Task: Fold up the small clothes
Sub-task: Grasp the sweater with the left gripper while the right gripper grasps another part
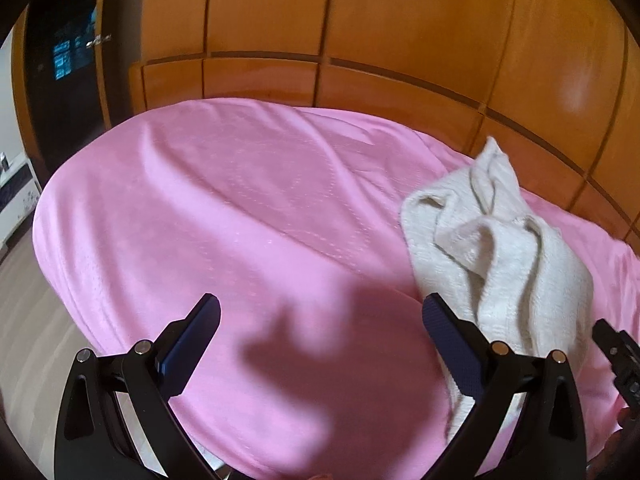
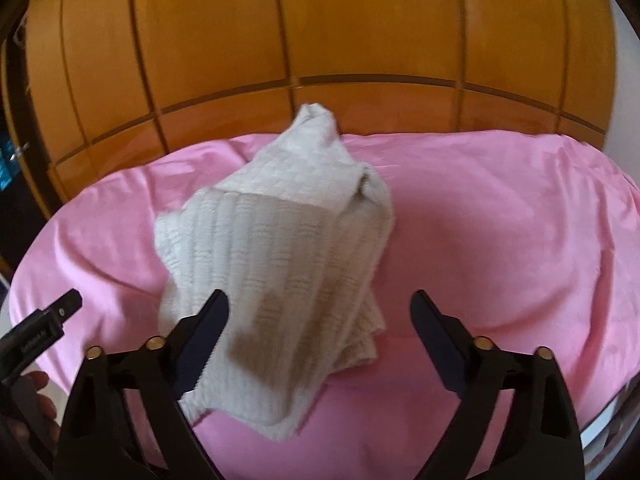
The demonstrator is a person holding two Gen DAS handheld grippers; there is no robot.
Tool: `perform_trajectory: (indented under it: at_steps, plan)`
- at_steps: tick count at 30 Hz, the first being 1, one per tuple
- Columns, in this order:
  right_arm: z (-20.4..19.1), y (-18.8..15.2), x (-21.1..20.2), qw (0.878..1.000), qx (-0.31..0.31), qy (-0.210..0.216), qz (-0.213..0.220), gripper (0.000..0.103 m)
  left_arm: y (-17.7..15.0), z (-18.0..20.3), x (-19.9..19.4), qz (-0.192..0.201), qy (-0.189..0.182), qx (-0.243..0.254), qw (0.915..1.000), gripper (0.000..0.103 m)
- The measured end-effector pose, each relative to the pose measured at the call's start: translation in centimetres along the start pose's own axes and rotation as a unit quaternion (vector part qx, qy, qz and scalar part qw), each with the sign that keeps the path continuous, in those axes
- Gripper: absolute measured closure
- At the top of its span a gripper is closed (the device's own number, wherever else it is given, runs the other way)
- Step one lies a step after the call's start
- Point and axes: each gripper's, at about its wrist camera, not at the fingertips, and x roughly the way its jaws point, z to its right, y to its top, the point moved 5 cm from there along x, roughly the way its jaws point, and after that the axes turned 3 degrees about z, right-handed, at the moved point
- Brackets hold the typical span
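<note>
**Inspection: garment crumpled, both tools unloaded**

I found the white knit garment [image 2: 276, 264] lying bunched on the pink bedcover [image 2: 500, 240], in front of the wooden wardrobe [image 2: 320, 32]. From the left wrist view it lay to the right of that tool, its near edge running just beside the right-hand finger [image 1: 452, 344].

I noted the left gripper [image 1: 320, 344] with its fingers spread wide and nothing between them. The right gripper [image 2: 320, 340] was likewise spread and empty, poised over the near end of the garment.

I judged the cloth soft, light and limp, with a ribbed weave that should give the pads fair purchase. It would sag and drag rather than hold shape. Motion blur left me unsure which fold was a hem or cuff. I judged the best hold to be a single outer edge at the near corner, pinched thinly so that lower layers were not gathered too.
</note>
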Motion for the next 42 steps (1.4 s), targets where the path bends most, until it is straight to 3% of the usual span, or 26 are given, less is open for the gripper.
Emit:
perform_trajectory:
  at_steps: [2, 4, 7, 8, 9, 12, 15, 17, 23, 27, 28, 29, 30, 31, 32, 35, 39, 42]
  plan:
    - [-1.2, 0.1, 1.2, 1.000, -0.014, 0.007, -0.012, 0.022, -0.2, -0.4, 0.3, -0.002, 0.000, -0.001, 1.0000, 0.002]
    - [-2.0, 0.2, 2.4, 0.999, -0.028, 0.003, -0.017, 0.032, -0.5, -0.4, 0.7, -0.011, -0.001, 0.004, 0.9999, 0.002]
    - [-2.6, 0.1, 3.8, 0.999, -0.036, 0.012, -0.025, 0.037, -0.8, 0.6, 1.3, -0.021, -0.017, 0.020, 0.9994, 0.003]
    - [-3.0, -0.1, 4.4, 0.998, -0.049, 0.016, -0.031, 0.046, -0.7, 1.0, 1.4, -0.024, -0.026, 0.020, 0.9992, 0.003]
    - [-3.3, -0.4, 5.0, 0.997, -0.063, 0.027, -0.040, 0.068, -0.7, 1.6, 1.6, -0.030, -0.041, 0.020, 0.9985, 0.003]
    - [-3.1, -0.1, 4.4, 0.996, -0.067, 0.044, -0.035, 0.083, -0.9, 3.4, 1.7, -0.038, -0.065, 0.042, 0.9963, 0.004]
    - [-1.4, 1.2, 2.7, 0.997, -0.054, 0.054, -0.021, 0.086, -0.9, 5.1, 2.0, -0.051, -0.101, 0.062, 0.9916, 0.019]
    - [0.8, 2.5, 1.3, 0.997, -0.019, 0.074, -0.007, 0.086, -0.6, 6.3, 2.5, -0.062, -0.126, 0.063, 0.9880, 0.020]
    - [8.6, 4.0, 1.4, 0.999, 0.016, -0.028, 0.007, 0.086, 0.1, 10.2, 3.9, -0.077, -0.181, 0.081, 0.9770, 0.024]
    - [15.7, 5.3, 1.3, 0.991, 0.065, -0.112, 0.023, 0.087, 0.3, 12.5, 5.1, -0.091, -0.210, 0.099, 0.9684, 0.026]
    - [17.3, 5.5, 1.5, 0.989, 0.068, -0.132, 0.024, 0.087, 0.2, 13.3, 5.6, -0.098, -0.225, 0.102, 0.9640, 0.031]
    - [18.8, 5.8, 1.7, 0.986, 0.074, -0.148, 0.024, 0.087, 0.1, 13.9, 5.9, -0.107, -0.237, 0.103, 0.9601, 0.050]
    - [20.3, 5.9, 1.9, 0.983, 0.086, -0.160, 0.021, 0.087, -0.1, 14.6, 6.4, -0.124, -0.249, 0.102, 0.9553, 0.078]
    - [22.4, 6.0, 2.3, 0.979, 0.102, -0.176, 0.016, 0.087, -0.2, 15.1, 6.7, -0.139, -0.262, 0.096, 0.9501, 0.090]
    - [24.1, 6.0, 2.6, 0.975, 0.113, -0.191, 0.012, 0.087, 0.0, 15.3, 6.8, -0.144, -0.277, 0.088, 0.9461, 0.097]
    - [28.7, 6.0, 4.0, 0.963, 0.137, -0.233, -0.003, 0.087, 2.4, 14.0, 6.7, -0.128, -0.297, 0.058, 0.9446, 0.098]
    - [34.0, 6.0, 6.3, 0.948, 0.167, -0.270, -0.030, 0.087, 9.5, 7.6, 7.1, -0.068, -0.237, 0.023, 0.9690, 0.098]
    - [36.6, 6.1, 7.8, 0.939, 0.184, -0.286, -0.051, 0.087, 16.5, 0.2, 8.0, -0.012, -0.145, -0.025, 0.9891, 0.099]
